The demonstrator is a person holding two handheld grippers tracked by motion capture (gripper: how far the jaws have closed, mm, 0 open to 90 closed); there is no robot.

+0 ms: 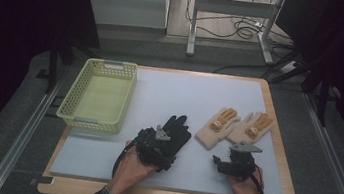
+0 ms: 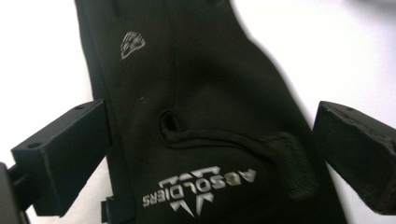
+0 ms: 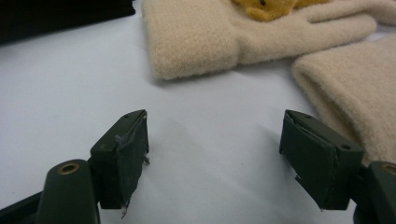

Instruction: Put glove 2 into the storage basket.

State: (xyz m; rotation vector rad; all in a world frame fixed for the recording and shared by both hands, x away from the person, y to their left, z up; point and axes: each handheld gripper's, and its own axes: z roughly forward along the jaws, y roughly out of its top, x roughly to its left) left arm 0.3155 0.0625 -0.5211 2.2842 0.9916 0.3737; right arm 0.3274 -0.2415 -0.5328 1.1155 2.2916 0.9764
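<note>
The left hand-held gripper (image 1: 167, 137) hangs directly over the black fabric glove (image 1: 177, 130) with grey printed lettering, which lies flat on the pale blue foam mat (image 1: 170, 94) that covers the wooden tabletop (image 1: 282, 142). In the left gripper view its jaws stand wide apart, one on either side of the black fabric glove (image 2: 205, 116) near the cuff, and neither pad appears to press the cloth. The glove's long axis runs straight ahead of this gripper, cuff nearest, fingers pointing away, so the jaws straddle it across its width. That crosswise straddle is what the coming move turns on: sinking and closing here would likely pinch the cuff end.

The right hand-held gripper (image 1: 222, 161) sits low at the near edge of the mat, its jaws also parted with nothing between them. Ahead of it, slightly to its right, lie the two cream knitted gloves (image 1: 234, 127) with orange bear figures, side by side and touching; in the right gripper view the cuff of one cream glove (image 3: 201, 46) lies just beyond the jaws. The right hand is plainly nearer to that pair, the left to the black one.

The yellow perforated plastic basket (image 1: 98, 95) stands empty, well off to the left of the left gripper.
</note>
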